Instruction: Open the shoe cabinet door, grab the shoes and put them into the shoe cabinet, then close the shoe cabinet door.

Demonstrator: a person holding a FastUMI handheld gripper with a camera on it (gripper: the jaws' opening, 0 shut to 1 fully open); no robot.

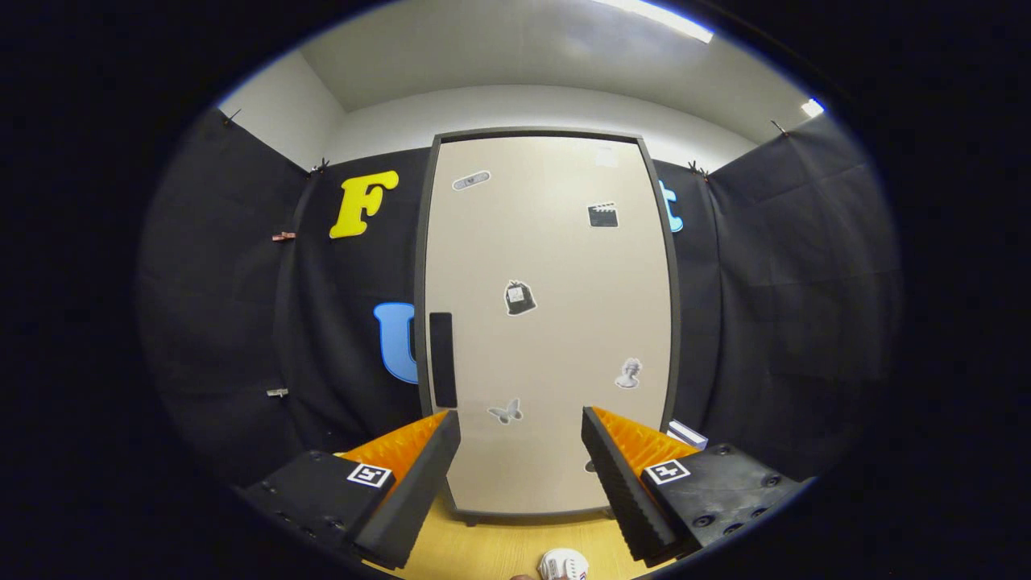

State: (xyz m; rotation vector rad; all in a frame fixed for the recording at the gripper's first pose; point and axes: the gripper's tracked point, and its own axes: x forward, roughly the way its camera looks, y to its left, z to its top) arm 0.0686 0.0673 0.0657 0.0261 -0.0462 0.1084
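Your claw (521, 431) is spread wide and grips nothing. The shoe cabinet (548, 322) stands upright just ahead of the fingers on the wooden desk (499, 548), its door shut, with the dark handle (442, 359) on the door's left edge. A white shoe (563, 565) lies between the fingers, nearest you.
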